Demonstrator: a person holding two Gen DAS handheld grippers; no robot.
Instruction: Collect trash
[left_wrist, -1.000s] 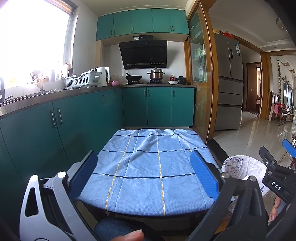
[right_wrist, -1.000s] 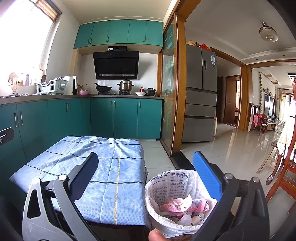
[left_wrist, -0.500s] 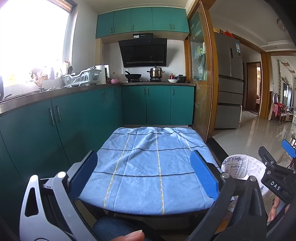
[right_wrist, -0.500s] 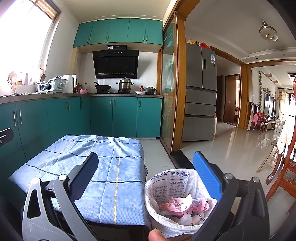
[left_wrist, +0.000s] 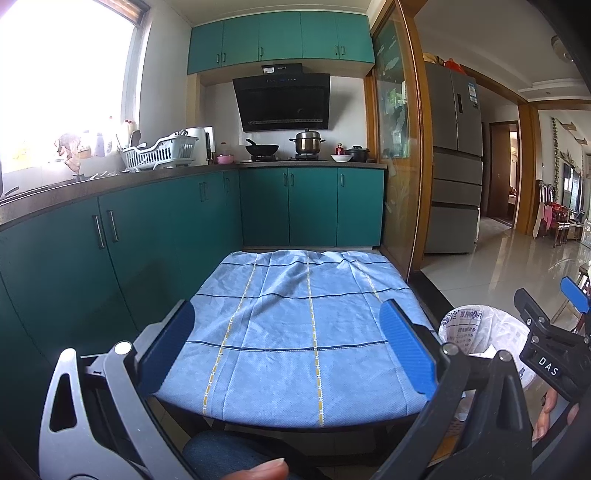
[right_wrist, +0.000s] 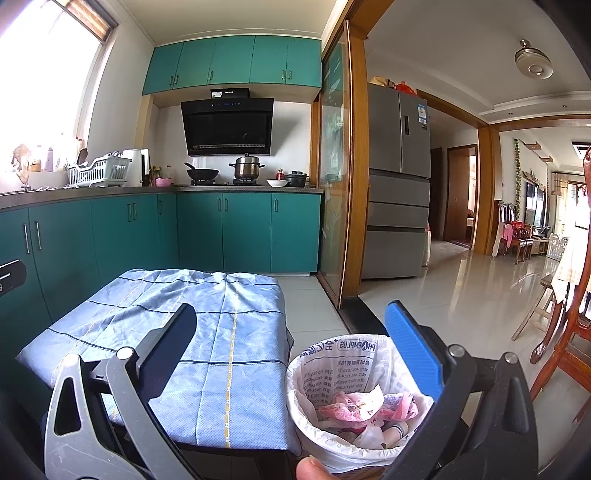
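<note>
in the left wrist view, the left gripper is held with its two blue-padded fingers spread wide, and nothing is gripped between them. between and beyond the fingers a small table covered by a blue checked cloth is seen, its surface bare. just outside the right finger, low at the table's side, a trash bin lined with a white printed bag is partly hidden by the gripper frame. further out on that side the right gripper is seen edge-on, with part of a hand below it. ahead of the fingertips, teal cabinets are seen under a counter with a steel pot and a black pan. a thumb tip shows at the bottom edge.

in the right wrist view, the right gripper is likewise held released, fingers far apart and empty. the trash bin lies between the fingers, nearer the right one, which overlaps its rim in the view. crumpled pink and white wrappers and what looks like a small bottle are seen inside it. the clothed table lies behind the left finger, just beside the bin. beyond the right fingertip a grey refrigerator and a shiny tiled floor are seen.
</note>
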